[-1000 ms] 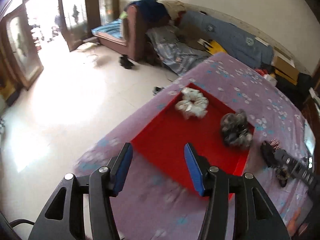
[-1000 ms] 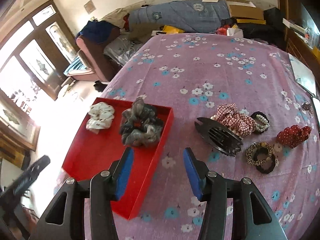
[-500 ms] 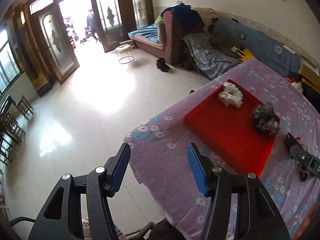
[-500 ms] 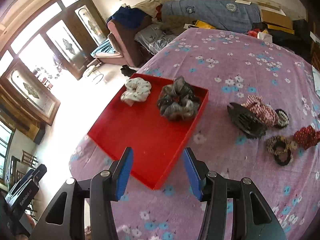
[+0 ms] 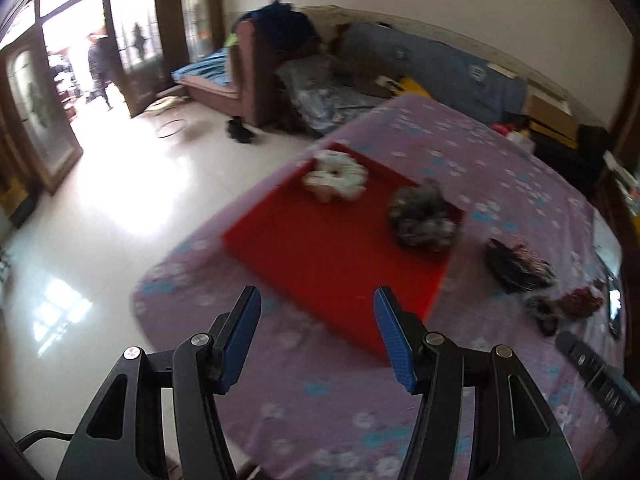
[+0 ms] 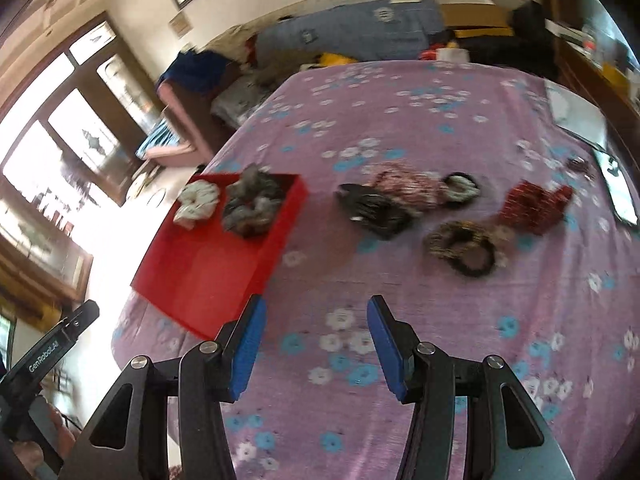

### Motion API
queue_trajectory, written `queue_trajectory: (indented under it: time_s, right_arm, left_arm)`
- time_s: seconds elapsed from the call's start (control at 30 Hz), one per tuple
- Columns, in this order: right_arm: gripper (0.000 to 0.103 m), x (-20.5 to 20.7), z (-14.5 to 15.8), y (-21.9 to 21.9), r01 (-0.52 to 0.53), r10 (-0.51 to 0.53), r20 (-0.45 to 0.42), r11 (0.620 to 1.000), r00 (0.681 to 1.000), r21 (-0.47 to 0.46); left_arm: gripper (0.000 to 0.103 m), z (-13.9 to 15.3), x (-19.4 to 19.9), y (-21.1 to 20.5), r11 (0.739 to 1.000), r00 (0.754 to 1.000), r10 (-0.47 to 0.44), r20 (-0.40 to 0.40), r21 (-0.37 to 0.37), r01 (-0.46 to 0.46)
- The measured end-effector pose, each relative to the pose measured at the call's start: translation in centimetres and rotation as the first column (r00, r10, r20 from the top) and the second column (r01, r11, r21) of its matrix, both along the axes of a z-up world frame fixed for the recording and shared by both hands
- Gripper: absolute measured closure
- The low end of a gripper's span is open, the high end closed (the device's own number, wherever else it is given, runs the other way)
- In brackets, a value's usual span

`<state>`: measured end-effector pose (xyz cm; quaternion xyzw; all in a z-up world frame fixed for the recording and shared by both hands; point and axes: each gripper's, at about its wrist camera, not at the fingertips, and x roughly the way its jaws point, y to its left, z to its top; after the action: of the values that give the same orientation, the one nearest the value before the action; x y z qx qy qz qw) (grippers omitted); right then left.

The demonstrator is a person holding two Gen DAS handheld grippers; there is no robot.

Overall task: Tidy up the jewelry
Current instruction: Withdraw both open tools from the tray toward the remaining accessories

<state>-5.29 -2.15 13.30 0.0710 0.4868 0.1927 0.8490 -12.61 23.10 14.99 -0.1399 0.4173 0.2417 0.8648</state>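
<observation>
A red tray (image 5: 320, 256) (image 6: 192, 264) lies on the purple flowered cloth and holds a white scrunchie (image 5: 336, 176) (image 6: 198, 202) and a grey scrunchie (image 5: 422, 216) (image 6: 254, 206). Right of it on the cloth lie a black claw clip (image 6: 370, 210), a plaid scrunchie (image 6: 404, 184), a beaded band (image 6: 462, 186), a red scrunchie (image 6: 532, 206) and a leopard scrunchie (image 6: 460, 242). My left gripper (image 5: 318, 336) is open and empty, above the cloth near the tray's front edge. My right gripper (image 6: 314, 344) is open and empty, above bare cloth in front of the loose items.
The table's left edge drops to a shiny tiled floor (image 5: 100, 208). A phone (image 6: 620, 188) and a paper (image 6: 576, 116) lie at the cloth's far right. A sofa with blankets (image 5: 420, 68) stands behind the table. Both views are motion-blurred.
Both grippers have swung back toward the table: the left view now sits closer to the tray, and the right view has shifted right, toward the loose items. Both stay open.
</observation>
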Motion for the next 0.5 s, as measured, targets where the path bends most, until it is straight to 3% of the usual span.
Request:
queue_trajectory:
  time_s: [0.23,0.5]
  right_arm:
    - [0.041,-2.1,-1.2,-7.1,0.174,-0.175,-0.005,0.98,0.985,-0.1]
    - [0.041,-4.0,-2.5,-16.2,0.411,-0.421,-0.061,0.902,0.905,-0.129]
  left_arm:
    - [0.045,-2.8,6.4,-5.3,0.978,0.982,-0.188,-0.027,-0.1,0.185]
    - [0.045,-4.8,11.6,-11.2,0.917,0.917,-0.392,-0.068,-0.107,0.384]
